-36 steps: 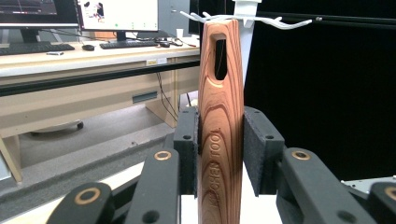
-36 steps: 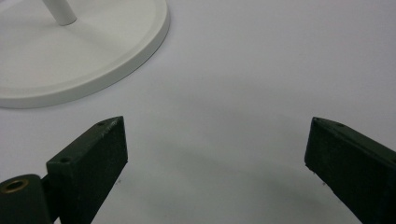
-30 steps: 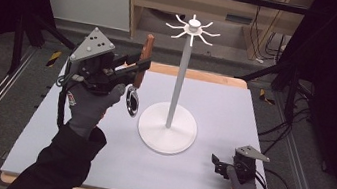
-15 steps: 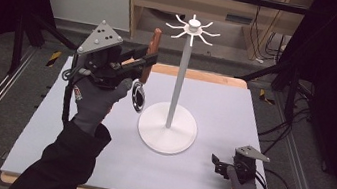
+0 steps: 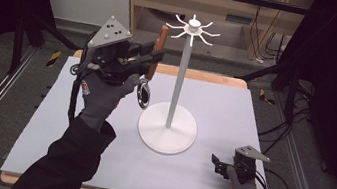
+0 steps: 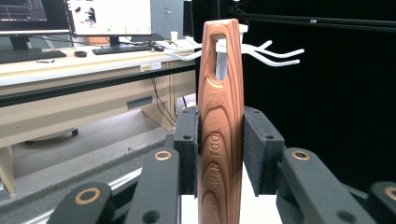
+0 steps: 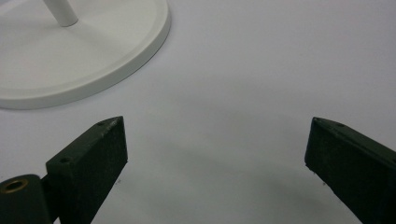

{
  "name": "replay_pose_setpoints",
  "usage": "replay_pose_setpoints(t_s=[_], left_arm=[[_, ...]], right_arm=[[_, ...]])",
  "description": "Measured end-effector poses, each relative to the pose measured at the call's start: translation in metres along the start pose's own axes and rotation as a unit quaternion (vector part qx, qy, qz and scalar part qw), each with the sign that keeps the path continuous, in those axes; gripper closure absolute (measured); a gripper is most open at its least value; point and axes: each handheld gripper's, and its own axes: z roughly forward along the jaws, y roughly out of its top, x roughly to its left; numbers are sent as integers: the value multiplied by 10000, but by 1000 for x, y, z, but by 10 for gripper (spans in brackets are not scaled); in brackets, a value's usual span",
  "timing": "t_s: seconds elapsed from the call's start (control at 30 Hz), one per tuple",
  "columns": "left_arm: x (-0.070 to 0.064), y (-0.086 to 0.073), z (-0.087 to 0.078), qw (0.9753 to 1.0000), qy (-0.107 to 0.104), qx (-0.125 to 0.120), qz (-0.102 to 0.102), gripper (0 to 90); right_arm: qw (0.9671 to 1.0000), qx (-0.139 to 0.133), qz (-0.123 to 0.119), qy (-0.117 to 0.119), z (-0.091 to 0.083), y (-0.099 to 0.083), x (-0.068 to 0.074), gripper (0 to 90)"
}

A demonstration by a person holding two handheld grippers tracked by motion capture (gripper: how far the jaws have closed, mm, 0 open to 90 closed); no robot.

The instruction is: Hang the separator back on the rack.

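A kitchen tool with a wooden handle and a shiny metal head hangs upright in my left gripper, which is shut on the handle high above the table. In the left gripper view the handle stands between the pads, its slot near the white hooks behind it. The white hook stand rises from a round base at mid table, just right of the tool. My right gripper rests low at the front right, open, with bare mat between its fingers.
A pale grey mat covers the wooden table. The stand's base rim lies just ahead of the right gripper. Desks with monitors and dark frame bars stand beyond the table.
My left gripper has lifted the tool and carried it right, closer to the stand's hooks. The right gripper has stayed put.
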Motion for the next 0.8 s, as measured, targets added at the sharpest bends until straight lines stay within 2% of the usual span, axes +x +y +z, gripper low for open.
replay_pose_setpoints(t_s=[0.6, 0.8], left_arm=[[-5, 0, 9, 10000, 9, 50, 79, 685], [-6, 1, 14, 10000, 11, 63, 50, 685]], right_arm=[[10000, 0, 35, -2, 0, 0, 0, 62], [10000, 8, 73, 17, -1, 0, 0, 62]])
